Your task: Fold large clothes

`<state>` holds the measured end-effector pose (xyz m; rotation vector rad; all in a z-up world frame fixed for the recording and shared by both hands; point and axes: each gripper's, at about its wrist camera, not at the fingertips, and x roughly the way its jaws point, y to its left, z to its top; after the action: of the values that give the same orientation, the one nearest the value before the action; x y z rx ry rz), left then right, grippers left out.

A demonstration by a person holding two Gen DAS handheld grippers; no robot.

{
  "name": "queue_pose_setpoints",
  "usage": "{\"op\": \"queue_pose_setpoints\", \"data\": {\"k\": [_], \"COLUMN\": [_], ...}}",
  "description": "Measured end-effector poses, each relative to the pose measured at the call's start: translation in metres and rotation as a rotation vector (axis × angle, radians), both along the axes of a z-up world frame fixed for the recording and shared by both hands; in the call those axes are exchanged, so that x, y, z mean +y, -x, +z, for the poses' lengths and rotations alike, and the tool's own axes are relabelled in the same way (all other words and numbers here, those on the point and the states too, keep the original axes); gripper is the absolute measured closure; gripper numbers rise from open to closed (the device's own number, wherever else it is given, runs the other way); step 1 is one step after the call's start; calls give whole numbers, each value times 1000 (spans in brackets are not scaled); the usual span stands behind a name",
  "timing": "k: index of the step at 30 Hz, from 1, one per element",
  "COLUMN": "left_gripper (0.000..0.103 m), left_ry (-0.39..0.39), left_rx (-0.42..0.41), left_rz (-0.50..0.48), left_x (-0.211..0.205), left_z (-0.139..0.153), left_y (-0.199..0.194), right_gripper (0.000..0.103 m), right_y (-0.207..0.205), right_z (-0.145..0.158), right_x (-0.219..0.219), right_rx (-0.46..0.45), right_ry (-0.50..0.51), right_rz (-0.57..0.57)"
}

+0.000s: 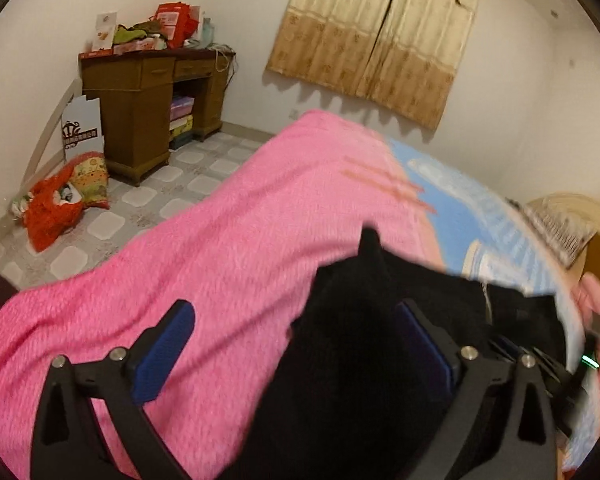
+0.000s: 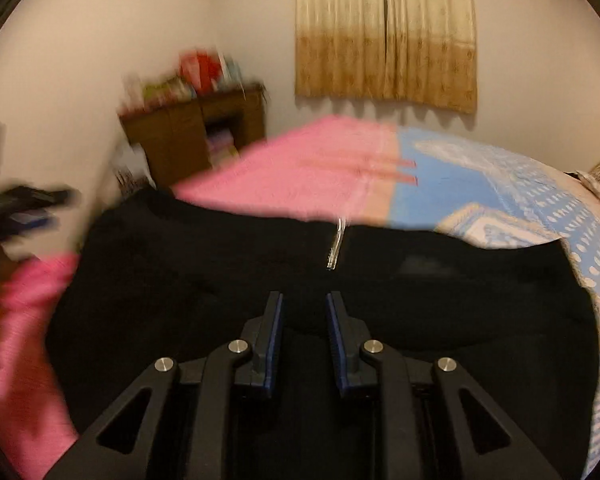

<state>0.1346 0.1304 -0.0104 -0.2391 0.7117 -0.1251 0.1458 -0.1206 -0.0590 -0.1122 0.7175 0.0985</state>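
We have a black garment (image 2: 260, 280) spread on the bed, lying over a pink blanket (image 1: 220, 240) that covers most of the mattress, with a blue patterned sheet (image 2: 500, 184) showing further toward the headboard side. A short silver zipper (image 2: 336, 248) marks what we take to be the garment's front or neck opening, facing up and away from us.

Our left gripper (image 1: 296, 344) stands wide open. Its left finger sits over bare pink blanket, while the right finger is half hidden against a raised peak of black cloth; we hold nothing with it. We judge the wide spread is there so the jaws can straddle a thick edge of fabric at the garment's left side.

Our right gripper (image 2: 302, 332) is narrowed to a slim gap just above the middle of the garment. The pads look bare, with dark cloth behind them, so we read it as not gripping, though blur and black-on-black make this uncertain.

The garment looks bunched, with a ridge across its middle, so we judge the fold to be at an early stage. The blanket gives a soft, grippy base, which should stop the cloth sliding but may catch in a pinch. A wooden desk (image 1: 140, 92) and a curtain (image 1: 380, 32) stand well apart against the walls.
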Motion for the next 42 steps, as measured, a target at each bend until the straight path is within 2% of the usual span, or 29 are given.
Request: {"op": "queue_pose_setpoints", "data": {"k": [1,3,8,11,15,18,19,21,23,27,29,31,35,36,37,38,39,40,41,42], "left_gripper": [2,2,2,2,2,0,0,0,0,2,12,23,29,33,41,46,56,64,67,72], "left_ry": [9,20,12,56,89,198,252,328,388,451,467,439,390,394,395,384,363,337,318,283], "left_rx": [5,4,-14,-31,-16,5,33,70,56,27,15,1,-44,-45,-50,-63,-81,-104,-125,-155], "left_rz": [-1,6,109,185,204,181,159,177,198,264,263,242,215,220,224,227,225,214,194,165], "left_x": [0,3,11,16,11,6,3,-1,-3,-6,-10,-13,-14,-14,-14,-14,-16,-19,-22,-27], "left_z": [-3,-6,-18,-26,-43,-55,-62,-70,-73,-76,-79,-76,-69,-70,-70,-68,-64,-57,-52,-42], "left_y": [6,16,56,88,109,102,91,72,56,32,24,27,36,36,36,37,38,39,40,43], "right_gripper": [80,80,80,80,80,80,80,80,80,80,80,80,80,80,80,80,80,80,79,80], "right_y": [-5,-10,-8,-8,-9,-14,-13,-11,-10,-9,-10,-6,37,46,53,57,56,49,43,45], "right_z": [-10,-7,-11,-9,-9,-8,-8,-7,-7,-6,-5,3,33,36,35,31,19,1,-18,-22], "right_x": [1,-4,-21,-23,-24,-25,-27,-30,-33,-34,-36,-41,-56,-57,-55,-52,-50,-48,-49,-53], "right_rx": [7,2,-6,-14,-18,-24,-25,-27,-27,-27,-18,1,-104,-107,-108,-101,-59,20,74,34], "right_ry": [-4,-43,-153,-165,-167,-173,-178,-191,-204,-204,-221,-260,-359,-382,-388,-389,-399,-419,-453,-492], "right_rz": [-5,-24,1,3,4,6,8,12,13,13,13,19,9,25,38,54,63,58,57,62]}}
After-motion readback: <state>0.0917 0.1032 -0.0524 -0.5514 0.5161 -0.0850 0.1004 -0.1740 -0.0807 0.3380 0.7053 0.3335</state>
